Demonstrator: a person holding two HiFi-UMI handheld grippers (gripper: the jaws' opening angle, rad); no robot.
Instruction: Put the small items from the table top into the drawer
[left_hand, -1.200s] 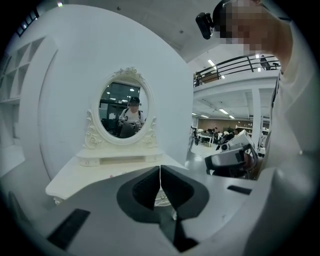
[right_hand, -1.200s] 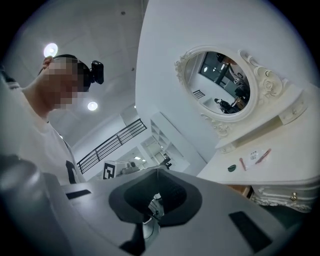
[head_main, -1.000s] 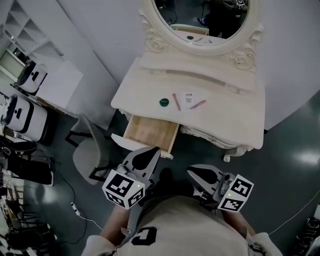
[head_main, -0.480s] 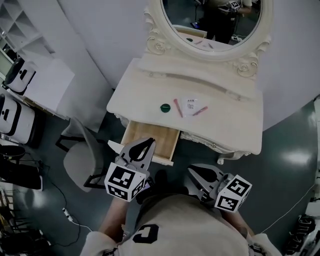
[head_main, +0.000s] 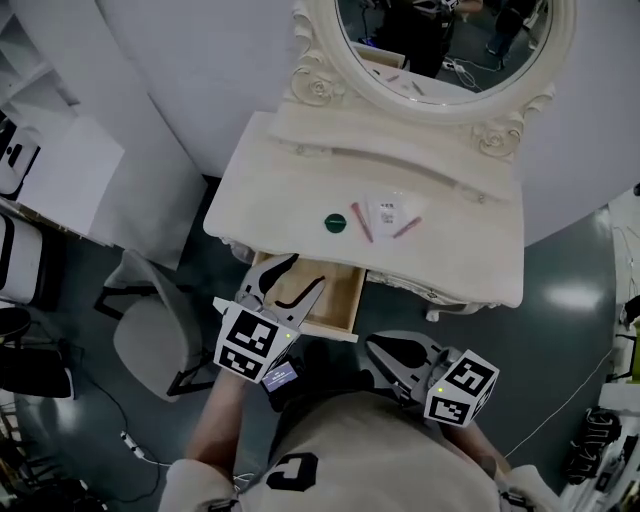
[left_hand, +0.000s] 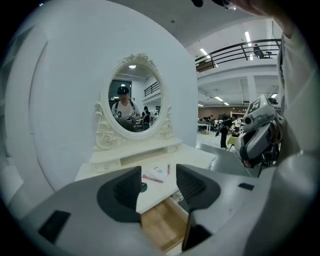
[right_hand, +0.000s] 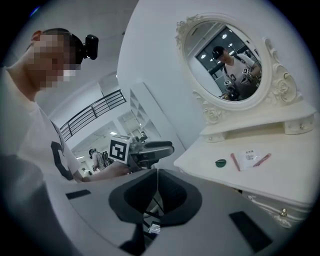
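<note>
Left gripper (head_main: 305, 272): jaws just opening wide, empty, over the near open drawer (head_main: 340, 300). Right gripper (head_main: 380, 350): closed, empty. We judge the far green disc (head_main: 335, 223) its likely first pick.

Desk (head_main: 470, 250): cream painted finish, smooth, slight sheen; carved trim around mirror (head_main: 450, 40), glossy glass. Drawer (head_main: 340, 295) interior: bare pale wood, matt. Floor (head_main: 570, 300), right of frame: dark, smooth, glossy, reflecting a light patch.

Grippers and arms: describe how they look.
Both the left gripper and the right gripper are grey with curved black-padded jaws and a white cube of black square markers. The shirt is pale with dark print. The left jaws have just been opening, empty.
</note>
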